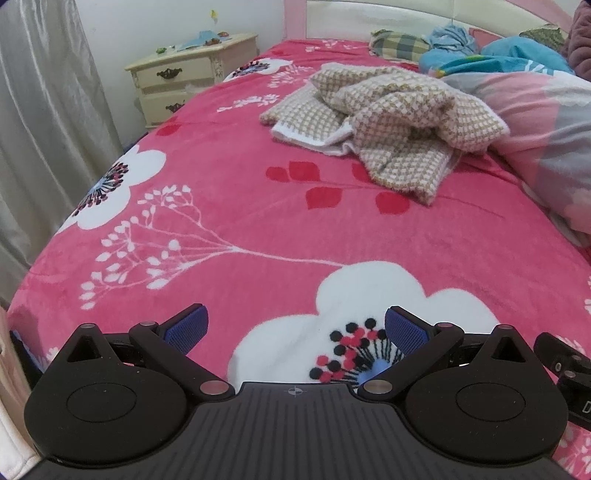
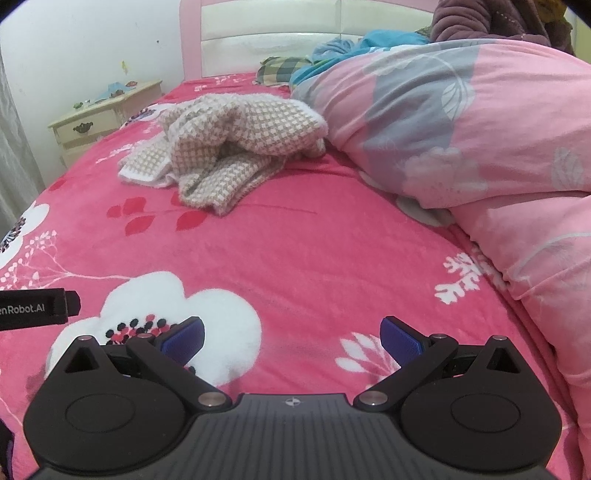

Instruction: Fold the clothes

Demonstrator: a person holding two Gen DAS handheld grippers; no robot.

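Observation:
A crumpled beige-and-white checked knit garment [image 1: 388, 122] lies in a heap on the pink floral bed cover [image 1: 240, 206], toward the far right of the left wrist view. In the right wrist view the same garment [image 2: 229, 147] sits ahead and left of centre on the bed cover [image 2: 303, 251]. My left gripper [image 1: 296, 328] is open, its blue pads wide apart with nothing between them, well short of the garment. My right gripper [image 2: 291, 334] is also open and empty, low over the near part of the bed. The left gripper's body [image 2: 33, 308] shows at the right wrist view's left edge.
A pink-and-grey duvet [image 2: 480, 147] is bunched along the bed's right side, touching the garment. Pillows and blue cloth [image 1: 491, 55] lie by the headboard [image 1: 388, 18]. A cream nightstand [image 1: 184, 81] stands left of the bed, and a grey curtain [image 1: 44, 110] hangs at far left.

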